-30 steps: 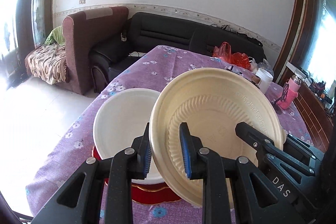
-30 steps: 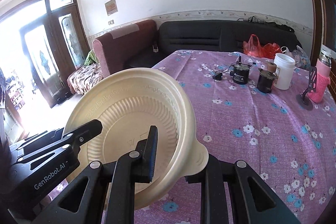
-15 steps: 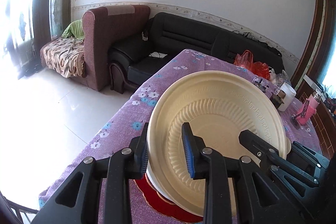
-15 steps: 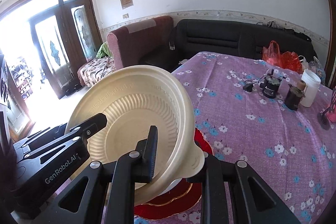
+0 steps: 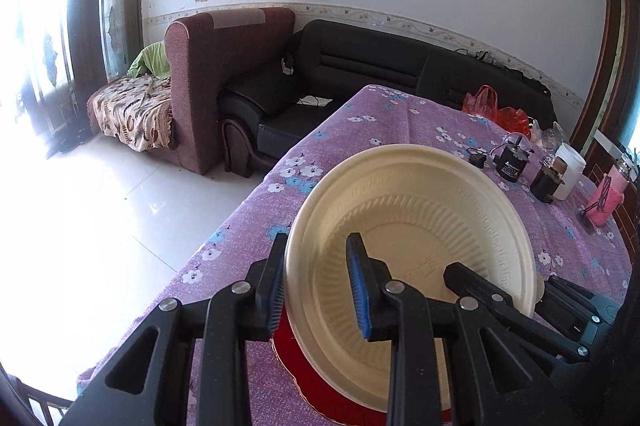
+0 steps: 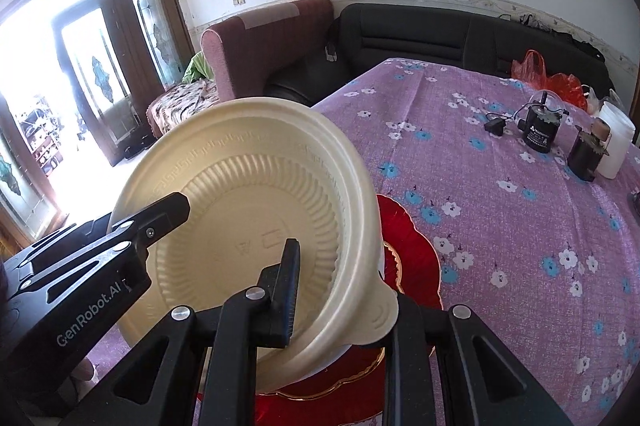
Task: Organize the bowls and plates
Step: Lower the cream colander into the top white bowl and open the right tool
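A cream ribbed bowl (image 5: 420, 226) hangs tilted between both grippers, just above a red gold-edged plate (image 5: 296, 366) near the table's front left corner. My left gripper (image 5: 318, 286) is shut on the bowl's left rim, one pad inside and one outside. My right gripper (image 6: 344, 302) is shut on the opposite rim beside the bowl's small tab, its outer finger hidden behind the wall. In the right wrist view the cream bowl (image 6: 248, 194) covers most of the red plate (image 6: 412, 246). Only a sliver of a white bowl (image 6: 383, 260) shows beneath it.
On the purple flowered tablecloth (image 5: 400, 122) at the far right stand two black jars (image 6: 540, 130), a white container (image 6: 614, 142) and a pink bottle (image 5: 608, 198), with red bags (image 5: 496, 106) behind. The table's left edge drops to the tiled floor; sofas stand beyond.
Both grippers carried the cream bowl left and down over the red plate. The white bowl, plainly visible a second ago, is now almost entirely covered by it.
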Available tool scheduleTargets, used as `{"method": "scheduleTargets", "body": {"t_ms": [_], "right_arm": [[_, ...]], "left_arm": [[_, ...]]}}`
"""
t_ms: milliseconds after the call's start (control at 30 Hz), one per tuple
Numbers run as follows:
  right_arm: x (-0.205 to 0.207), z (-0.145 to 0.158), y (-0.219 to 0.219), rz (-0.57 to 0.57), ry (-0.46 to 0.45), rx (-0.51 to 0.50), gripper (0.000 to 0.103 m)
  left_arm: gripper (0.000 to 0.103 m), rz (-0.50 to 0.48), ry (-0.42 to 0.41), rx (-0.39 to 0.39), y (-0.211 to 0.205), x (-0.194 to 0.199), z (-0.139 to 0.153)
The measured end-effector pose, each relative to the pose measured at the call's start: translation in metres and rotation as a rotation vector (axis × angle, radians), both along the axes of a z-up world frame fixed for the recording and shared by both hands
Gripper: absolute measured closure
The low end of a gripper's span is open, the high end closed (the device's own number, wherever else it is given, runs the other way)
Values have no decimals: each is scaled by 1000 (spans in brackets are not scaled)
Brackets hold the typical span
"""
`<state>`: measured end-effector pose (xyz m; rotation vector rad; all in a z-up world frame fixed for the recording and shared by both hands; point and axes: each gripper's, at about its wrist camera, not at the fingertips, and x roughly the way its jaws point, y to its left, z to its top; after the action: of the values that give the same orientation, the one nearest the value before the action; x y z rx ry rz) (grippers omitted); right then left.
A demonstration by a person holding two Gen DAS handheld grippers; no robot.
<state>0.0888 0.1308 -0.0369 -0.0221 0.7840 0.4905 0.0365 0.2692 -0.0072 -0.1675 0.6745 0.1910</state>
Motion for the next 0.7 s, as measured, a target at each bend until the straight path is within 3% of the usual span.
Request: {"method": "scheduleTargets", "body": {"t_ms": [300,400,467,700], "right_arm": [[3,-5,-2,-5,7,5,79],[1,-4,-3,-10,0,17,77],[1,-3,-5,-17,1,40,67],[-4,6,-13,-19,-5,113,50]], "left_arm": [[76,3,-16,17,-3,-2,3],[70,11,-32,26,-3,-6,5],[59,15,-41,24,-2,-7,7],[37,34,-83,24,3,-16,15]]}}
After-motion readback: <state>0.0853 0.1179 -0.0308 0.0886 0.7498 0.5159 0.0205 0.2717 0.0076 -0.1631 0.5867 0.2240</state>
